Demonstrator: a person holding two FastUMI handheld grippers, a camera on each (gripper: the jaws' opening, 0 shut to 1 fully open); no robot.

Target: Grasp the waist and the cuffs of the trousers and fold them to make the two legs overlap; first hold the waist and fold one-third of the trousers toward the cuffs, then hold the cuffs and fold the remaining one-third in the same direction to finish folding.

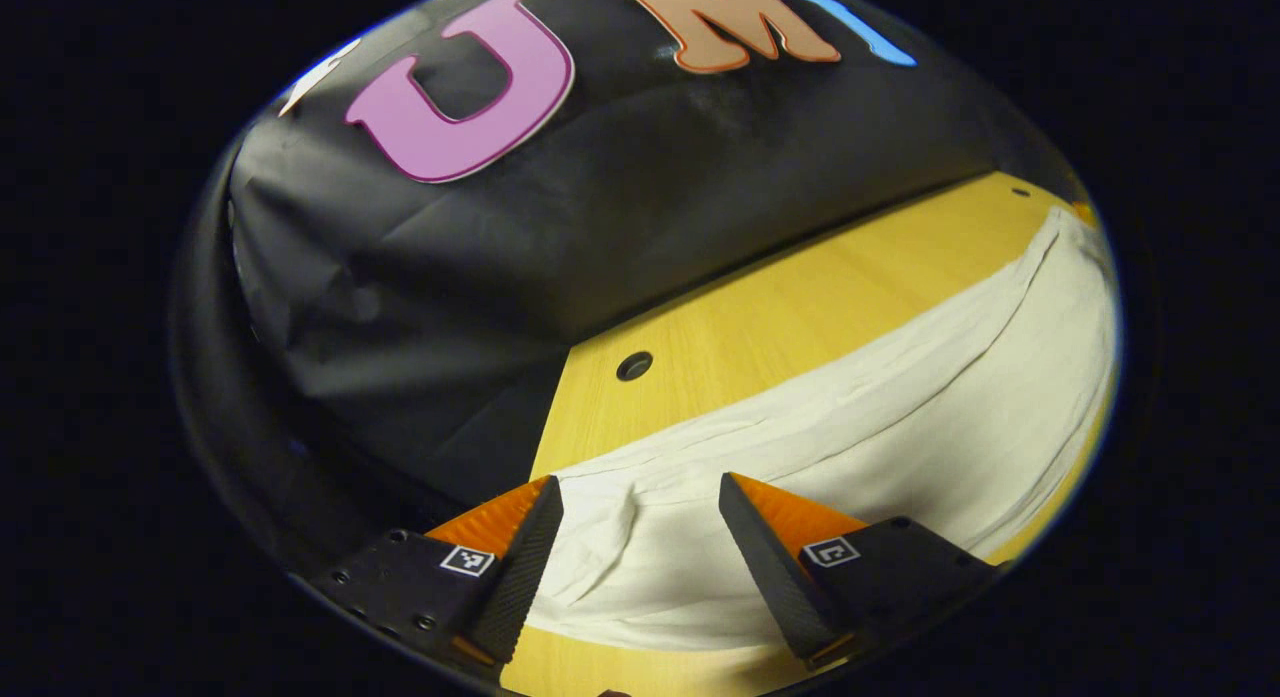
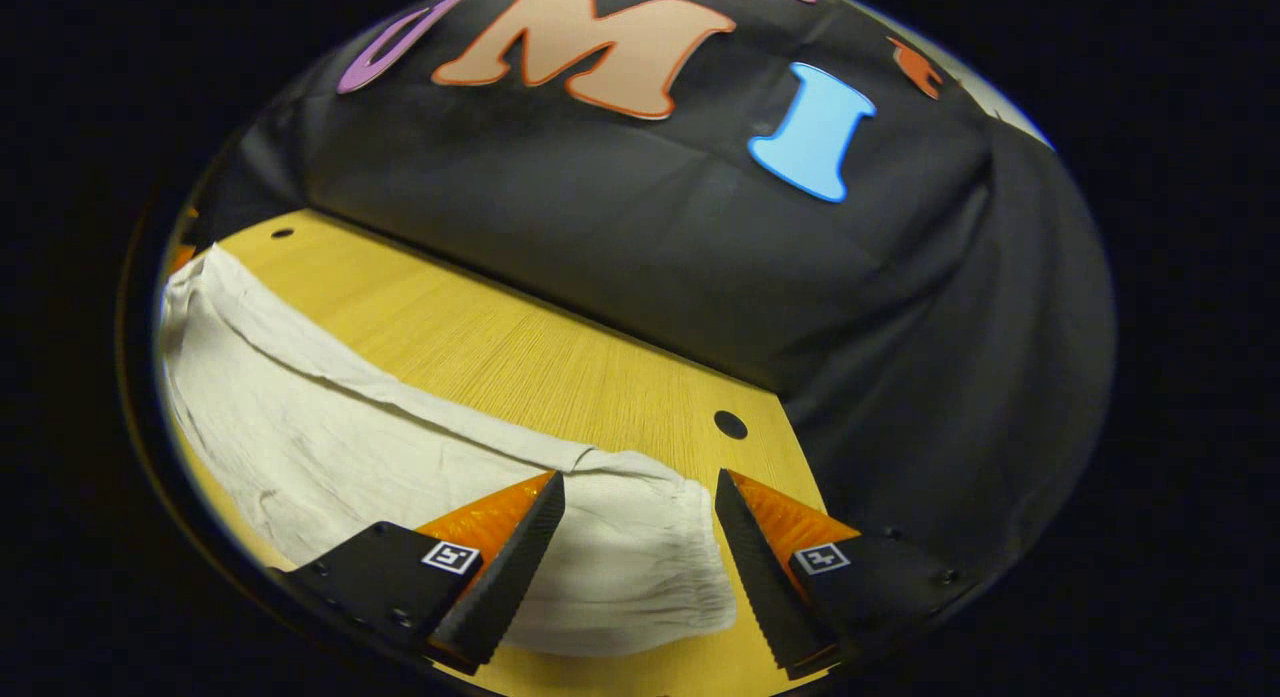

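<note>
Two claws, both spread: left claw (image 1: 640, 547) over one trousers (image 1: 900, 427) end, right claw (image 2: 640, 547) over the gathered end; long axis runs between them along the bench (image 2: 520, 347).

far: bare table (image 2: 520, 347) strip between trousers (image 2: 330, 427) and cloth wall (image 2: 620, 237), room to pass | wall closes the far side and wraps both table ends | near: thin bare strip before the cloth | trousers lie flat, low, no bar to crossing
</note>
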